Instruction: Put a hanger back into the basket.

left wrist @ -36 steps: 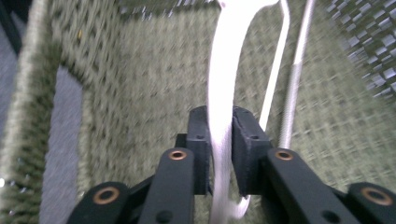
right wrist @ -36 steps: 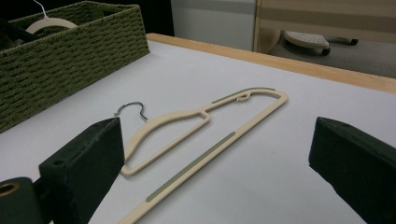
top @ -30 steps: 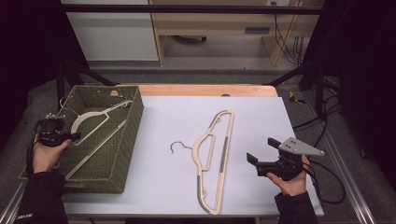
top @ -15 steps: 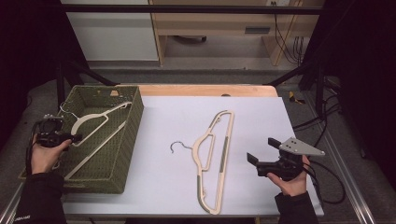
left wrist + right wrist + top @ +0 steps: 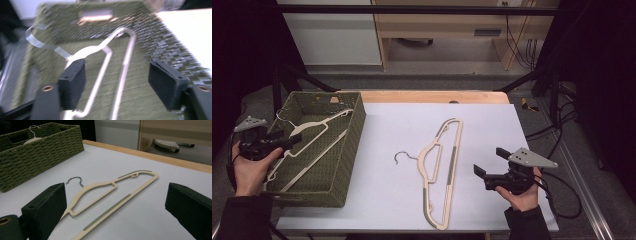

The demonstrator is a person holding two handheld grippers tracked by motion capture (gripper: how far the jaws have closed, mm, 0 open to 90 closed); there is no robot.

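Cream plastic is lying across the near part of the white table top [image 5: 377,200]: one hanger [image 5: 439,170] is resting flat there, its metal hook pointing toward the basket. Just beside it, the right gripper [image 5: 488,165] is hovering low in the person's hand, jaws spread wide with nothing between them; in the right gripper view that hanger [image 5: 110,195] is sitting on the table ahead of the two black jaws, untouched. Over at the table's other edge, the left gripper [image 5: 287,141] is hanging above the green woven basket [image 5: 339,165], its jaws having just been opening and now standing wide apart, pressing on nothing. Below them a second cream hanger [image 5: 314,145] is lying inside the basket, slanting from the near wall up to the far corner. In the blurred left gripper view, that second hanger [image 5: 110,57] is showing between the open jaws, clear of both pads. Farther back, the table's wooden edge [image 5: 427,96] is running behind the white sheet.
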